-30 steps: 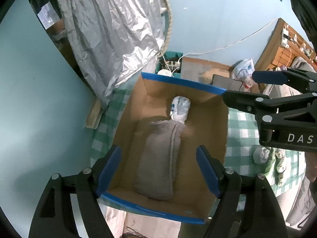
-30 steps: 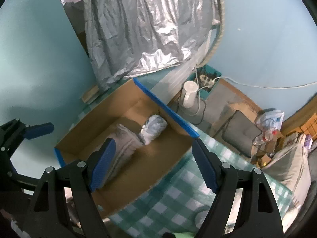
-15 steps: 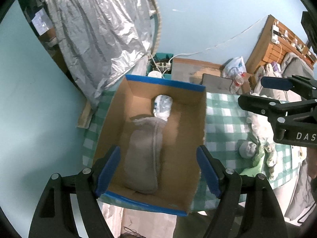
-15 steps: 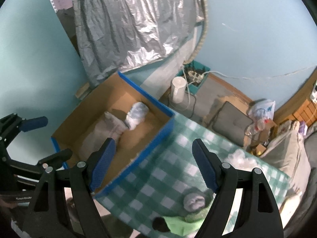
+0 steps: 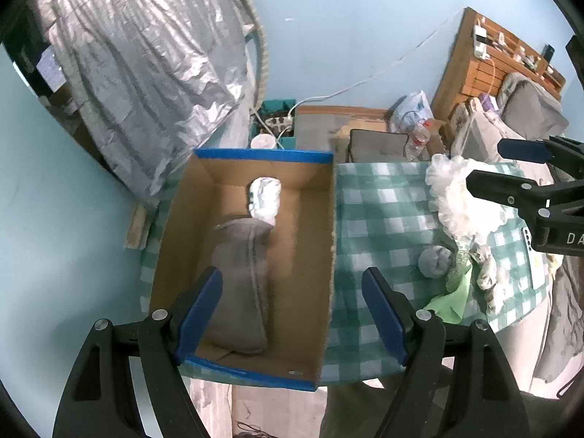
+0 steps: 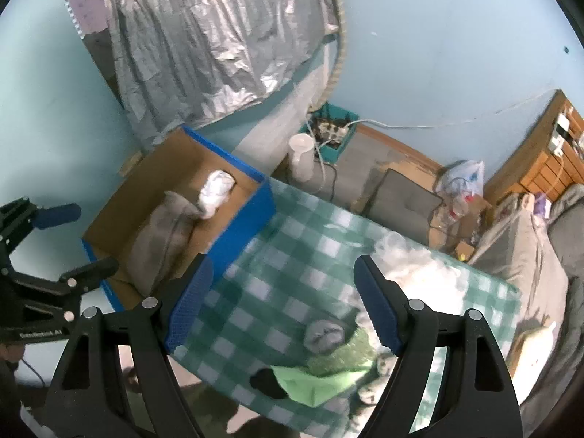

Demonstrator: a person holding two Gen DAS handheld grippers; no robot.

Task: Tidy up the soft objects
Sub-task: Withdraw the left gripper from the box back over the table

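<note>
A grey cloth bundle [image 5: 241, 284] and white roll [image 5: 265, 199] are lying boxed beneath the spread, empty left gripper [image 5: 292, 314], while a grey sock ball [image 6: 325, 334] and green cloth [image 6: 321, 376] are waiting between the right gripper's [image 6: 283, 304] spread, empty jaws.

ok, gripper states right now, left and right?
Left gripper: open, nothing between its fingers, above the cardboard box.
Right gripper: open, empty, above the checked tablecloth.

A crinkled silver foil sheet [image 5: 146, 84] hangs at the upper left against a pale blue wall [image 5: 365, 36]. Below it, on the floor, a teal bin [image 6: 334, 129] holds a power strip beside a white cylinder [image 6: 302, 157]. A wooden shelf unit [image 5: 489, 69] stands at the upper right.
</note>
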